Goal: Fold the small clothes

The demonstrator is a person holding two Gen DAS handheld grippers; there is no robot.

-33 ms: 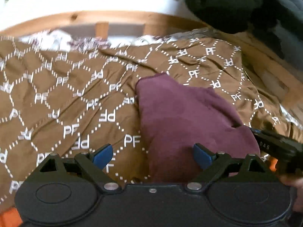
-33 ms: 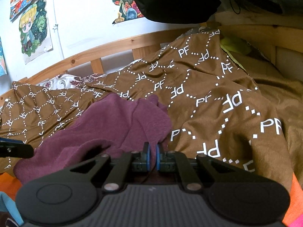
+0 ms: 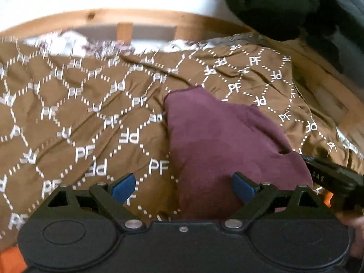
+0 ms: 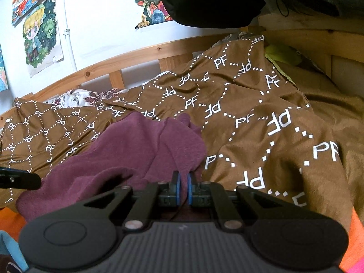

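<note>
While the maroon garment (image 3: pixel 223 141) is lying on the brown PF-print blanket (image 3: pixel 79 118), the right gripper (image 4: pixel 183 185) is pinching its near edge, pads nearly together; the left gripper (image 3: pixel 183 185) is hovering wide open, gripping nothing.

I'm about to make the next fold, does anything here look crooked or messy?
The maroon garment lies bunched and creased on the rumpled brown PF-print bedspread, not flat. The right gripper pinches its edge; the left gripper is open.
</note>
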